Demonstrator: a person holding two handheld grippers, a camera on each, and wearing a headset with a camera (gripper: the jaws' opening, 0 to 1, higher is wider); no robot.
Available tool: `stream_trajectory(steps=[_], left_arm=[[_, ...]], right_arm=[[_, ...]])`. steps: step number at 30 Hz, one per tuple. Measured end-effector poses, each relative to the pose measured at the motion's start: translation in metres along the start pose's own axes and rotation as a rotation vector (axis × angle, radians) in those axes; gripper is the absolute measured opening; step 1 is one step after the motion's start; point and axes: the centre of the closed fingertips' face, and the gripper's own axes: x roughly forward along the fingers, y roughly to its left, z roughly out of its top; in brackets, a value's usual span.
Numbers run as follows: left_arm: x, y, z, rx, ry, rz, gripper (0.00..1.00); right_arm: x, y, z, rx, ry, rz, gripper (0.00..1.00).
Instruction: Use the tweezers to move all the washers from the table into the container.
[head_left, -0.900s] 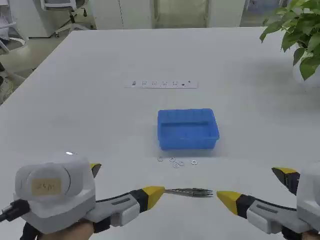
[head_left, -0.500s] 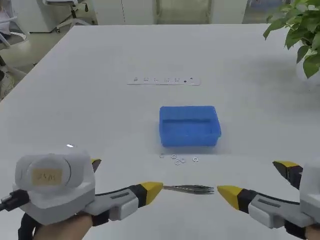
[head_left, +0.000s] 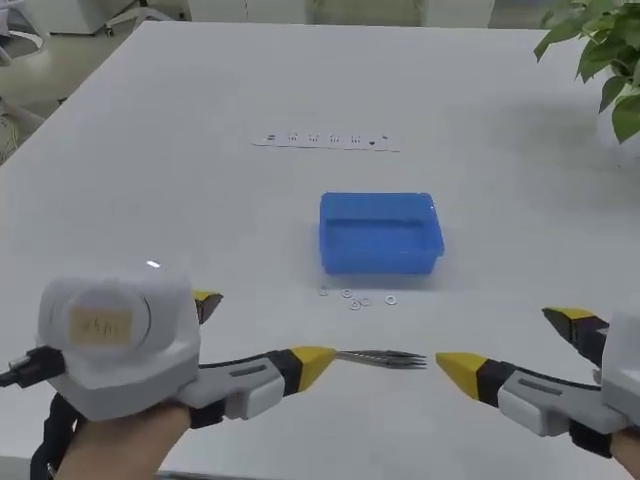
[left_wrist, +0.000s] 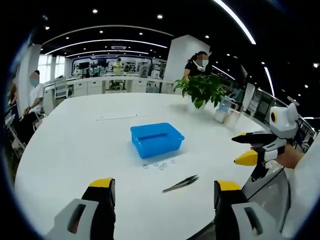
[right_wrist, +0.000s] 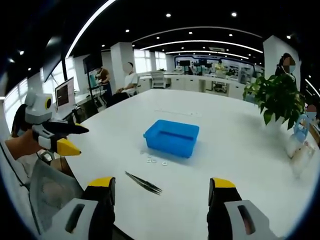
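Bearing an illegible yellow label (head_left: 100, 325), left gripper (head_left: 265, 328) gapes beside tweezers (head_left: 385, 357).

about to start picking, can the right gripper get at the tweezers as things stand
Probably yes: the right gripper is open, the tweezers lie free on the table close before it, nothing between.

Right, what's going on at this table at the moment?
A person holds a gripper in each hand, the left gripper and right gripper both open and empty, over the white table. The tweezers lie untouched between them. The washers sit clustered on the table just in front of the blue container.
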Motion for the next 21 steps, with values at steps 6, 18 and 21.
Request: stream_trajectory(steps=[6, 18, 21], left_arm=[[0.002, 0.000, 0.001, 0.019, 0.008, -0.016, 0.79], [0.017, -0.004, -0.001, 0.053, 0.034, -0.056, 0.75], [0.022, -0.003, -0.002, 0.060, 0.040, -0.066, 0.73]], right_arm=[[0.000, 0.000, 0.000, -0.003, 0.000, -0.004, 0.72], [0.008, 0.003, -0.008, -0.001, 0.035, 0.017, 0.70], [0.012, 0.003, -0.007, -0.012, 0.041, 0.013, 0.70]])
